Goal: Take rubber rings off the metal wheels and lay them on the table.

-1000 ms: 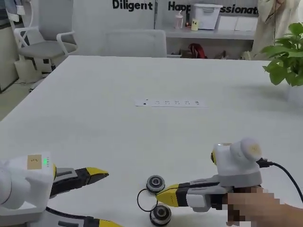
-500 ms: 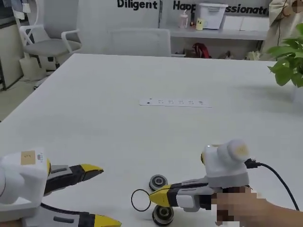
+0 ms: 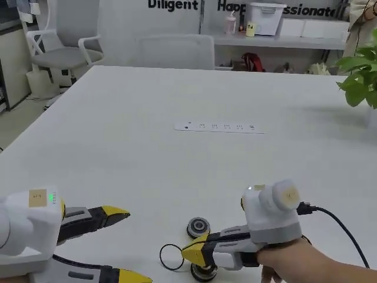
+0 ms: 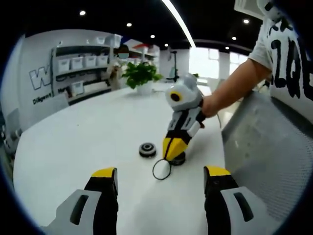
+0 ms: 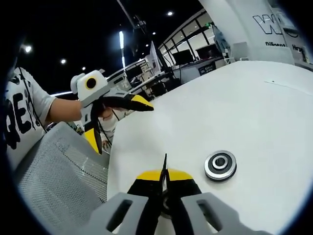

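While my left gripper (image 3: 131, 245) hangs over the tabletop (image 3: 177, 165) near its front edge at the left, its fingers stand wide apart and grip nothing. Just to its right I see the black rubber ring (image 3: 171, 257), pinched at its rim by my right gripper (image 3: 193, 253), whose fingers are closed tight on it. One metal wheel (image 3: 198, 226) lies flat just beyond those tips, and a second metal wheel (image 3: 203, 272) sits partly hidden beneath them. I cannot tell whether the ring touches the tabletop.

Thin black ring (image 3: 161, 257) beside metal wheel (image 3: 198, 226)
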The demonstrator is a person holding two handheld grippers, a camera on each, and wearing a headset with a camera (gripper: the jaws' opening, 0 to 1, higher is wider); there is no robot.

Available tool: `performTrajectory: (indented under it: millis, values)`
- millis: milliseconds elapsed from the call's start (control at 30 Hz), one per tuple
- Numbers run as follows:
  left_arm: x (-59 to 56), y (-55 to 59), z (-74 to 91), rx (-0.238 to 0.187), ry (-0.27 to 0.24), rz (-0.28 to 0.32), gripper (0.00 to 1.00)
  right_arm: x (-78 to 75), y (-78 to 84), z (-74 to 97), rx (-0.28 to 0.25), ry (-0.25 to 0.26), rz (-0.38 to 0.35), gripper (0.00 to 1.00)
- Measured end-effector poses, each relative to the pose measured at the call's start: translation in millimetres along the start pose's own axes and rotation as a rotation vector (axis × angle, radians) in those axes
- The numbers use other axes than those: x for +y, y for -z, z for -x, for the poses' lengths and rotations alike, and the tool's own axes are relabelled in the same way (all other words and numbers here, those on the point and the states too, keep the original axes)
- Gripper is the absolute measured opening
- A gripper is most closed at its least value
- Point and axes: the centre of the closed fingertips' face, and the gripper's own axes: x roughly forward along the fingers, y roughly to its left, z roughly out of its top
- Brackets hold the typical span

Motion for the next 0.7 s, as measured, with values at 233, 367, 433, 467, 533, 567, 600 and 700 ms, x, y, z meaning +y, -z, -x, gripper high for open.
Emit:
performTrajectory:
  millis: [233,367,433,467,533,567,600,700]
  values:
    - [-1.0,1.4,0.2,0.007,0.0,-0.002,0.72,-2.0,-0.1,-0.1,0.006,0.016,0.03,0.06]
    - [-2.2,2.1,0.4,0.011,0.003,-0.003,0.72,-3.0,0.0,-0.1,0.009,0.027,0.046,0.13]
    - [-2.7,2.3,0.4,0.012,0.003,-0.004,0.72,-2.6,0.2,-0.2,0.011,0.03,0.056,0.17]
    - [-2.7,2.3,0.5,0.013,0.003,-0.005,0.72,-2.3,0.1,-0.4,0.012,0.031,0.061,0.19]
    - [-2.8,2.3,0.4,0.013,0.004,-0.004,0.72,-1.5,-0.2,-0.6,0.013,0.031,0.069,0.22]
    - [-2.7,2.1,0.4,0.012,0.003,-0.005,0.72,-1.3,-0.6,-0.7,0.013,0.034,0.078,0.24]
    - [-2.9,2.0,0.4,0.012,0.004,-0.004,0.72,-0.9,-1.1,-0.8,0.012,0.033,0.083,0.26]
    - [-3.1,2.0,0.4,0.014,0.004,-0.006,0.72,-0.1,-1.1,-1.0,0.013,0.032,0.094,0.29]
